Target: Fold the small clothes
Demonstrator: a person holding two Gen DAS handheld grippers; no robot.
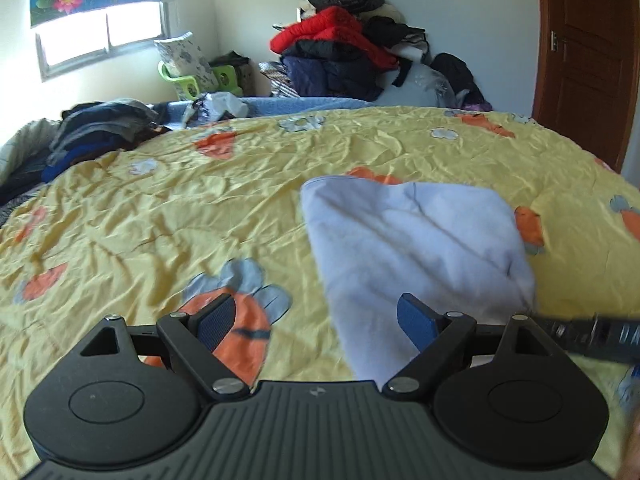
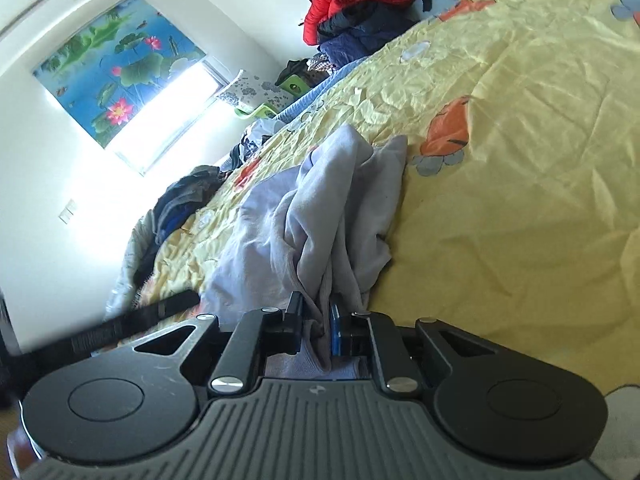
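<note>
A small pale lavender garment (image 1: 416, 248) lies bunched on the yellow bedspread (image 1: 160, 208), right of centre in the left wrist view. My left gripper (image 1: 316, 320) hovers over its near left edge with jaws wide open; the right pad sits above the cloth, the left pad above the bedspread, nothing pinched. In the right wrist view the same garment (image 2: 320, 200) rises in folds from my right gripper (image 2: 318, 330), which is shut on a gathered edge of it. The right gripper's black body (image 1: 592, 332) pokes in from the right edge of the left wrist view.
A heap of dark and red clothes (image 1: 340, 52) is piled at the far side of the bed against the wall. Folded dark clothes (image 1: 96, 132) lie at the far left edge. A brown door (image 1: 584, 60) stands at the right; a window (image 1: 104, 32) at the left.
</note>
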